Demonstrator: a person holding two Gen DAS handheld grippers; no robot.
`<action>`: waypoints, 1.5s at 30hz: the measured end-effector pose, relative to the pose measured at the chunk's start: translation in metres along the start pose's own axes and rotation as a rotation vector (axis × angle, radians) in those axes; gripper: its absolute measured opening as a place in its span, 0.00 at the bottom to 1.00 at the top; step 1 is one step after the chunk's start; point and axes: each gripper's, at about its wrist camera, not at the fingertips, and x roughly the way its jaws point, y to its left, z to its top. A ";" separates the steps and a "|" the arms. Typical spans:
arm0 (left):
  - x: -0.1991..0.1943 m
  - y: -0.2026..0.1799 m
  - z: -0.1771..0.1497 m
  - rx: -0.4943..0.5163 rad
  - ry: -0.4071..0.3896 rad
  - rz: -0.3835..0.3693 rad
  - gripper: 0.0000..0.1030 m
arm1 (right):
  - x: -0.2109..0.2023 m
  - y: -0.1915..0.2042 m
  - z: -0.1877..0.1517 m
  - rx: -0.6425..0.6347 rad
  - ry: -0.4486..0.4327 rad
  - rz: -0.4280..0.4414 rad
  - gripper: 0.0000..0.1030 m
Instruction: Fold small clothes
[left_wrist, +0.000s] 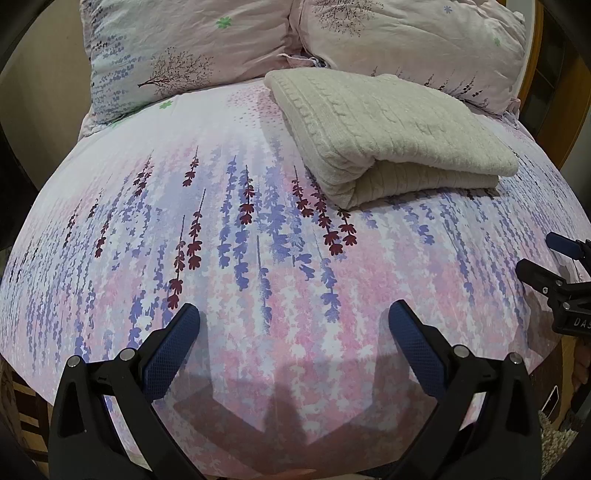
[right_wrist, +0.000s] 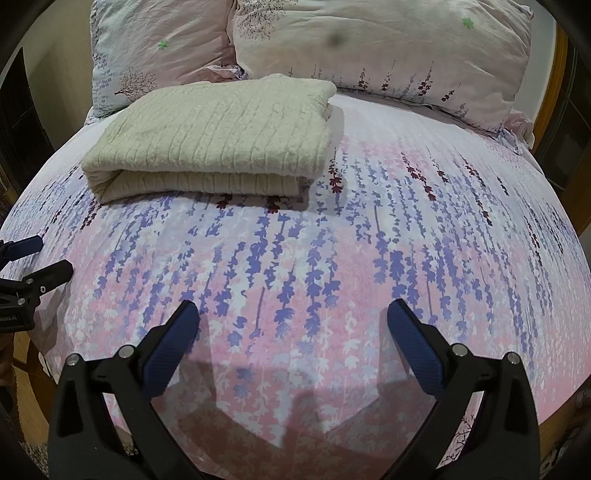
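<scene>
Folded cream sweater (left_wrist: 384, 136) on floral bedsheet (left_wrist: 258, 258), both tongs agape

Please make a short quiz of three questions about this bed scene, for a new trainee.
1. True or false: the cream knit garment lies folded on the bedsheet.
2. What does the left tool hold? A) the garment B) a pillow C) nothing
3. Fill in: behind the garment lie two ___.

Key: 1 true. 2 C; both it and the right tool are open, over the sheet. 3 pillows.
</scene>
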 end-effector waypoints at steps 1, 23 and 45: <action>0.000 0.000 0.000 0.000 0.000 0.000 0.99 | 0.000 0.000 0.000 0.000 0.000 0.000 0.98; 0.000 0.000 0.000 0.004 0.000 -0.002 0.99 | 0.000 0.000 0.000 0.006 -0.002 -0.005 0.98; 0.000 0.001 0.000 0.004 0.000 -0.003 0.99 | 0.000 0.001 0.000 0.010 -0.003 -0.008 0.98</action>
